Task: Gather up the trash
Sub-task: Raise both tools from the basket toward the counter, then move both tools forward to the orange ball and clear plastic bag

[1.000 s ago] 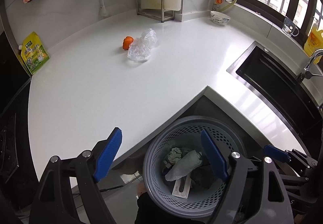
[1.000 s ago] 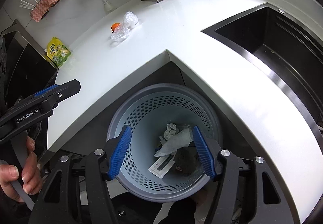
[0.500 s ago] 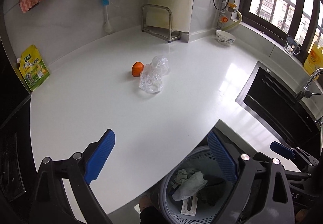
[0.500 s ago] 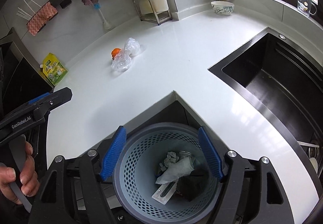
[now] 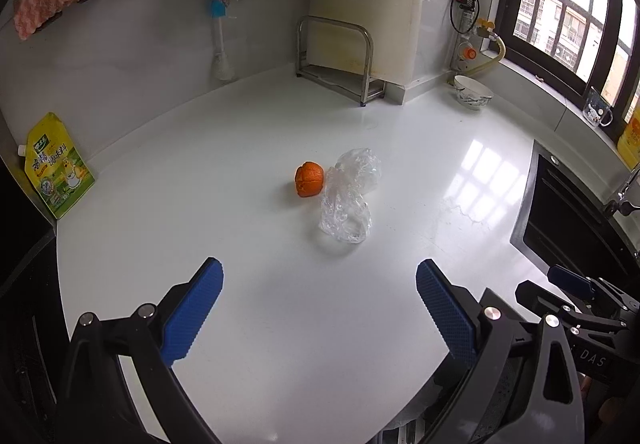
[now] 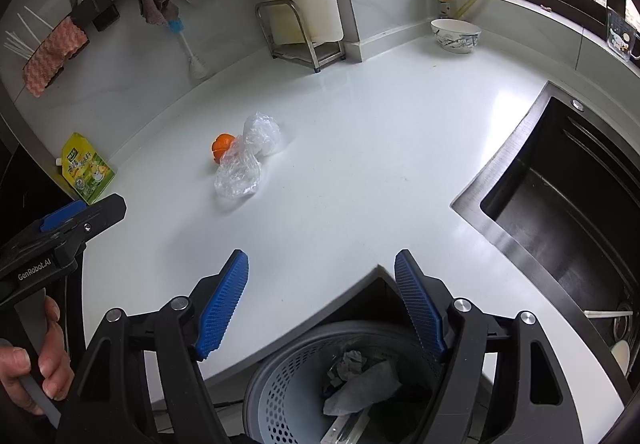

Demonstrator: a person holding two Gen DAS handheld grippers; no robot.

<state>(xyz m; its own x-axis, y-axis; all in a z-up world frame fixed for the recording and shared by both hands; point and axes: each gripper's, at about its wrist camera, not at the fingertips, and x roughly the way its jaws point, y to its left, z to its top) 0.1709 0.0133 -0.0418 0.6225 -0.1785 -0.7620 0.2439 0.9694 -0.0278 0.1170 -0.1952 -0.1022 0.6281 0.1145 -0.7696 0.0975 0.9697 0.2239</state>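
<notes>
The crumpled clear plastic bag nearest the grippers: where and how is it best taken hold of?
Probably from above and the near side, pinching the raised crumpled bulge of the clear plastic bag. It lies loose and flattish on the counter, touching the orange peel behind it. The left gripper, jaws opening and empty, faces it.

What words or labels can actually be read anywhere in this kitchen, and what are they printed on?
"GenRobot.AI": on the black body of the left gripper, seen from the right wrist.
"DAS": on the black body of the right gripper, partly cut off.
Yellow pouch against the wall: large Chinese characters and a cartoon, too blurred to read.
Glass mug on the sill: a picture, no readable words.
</notes>
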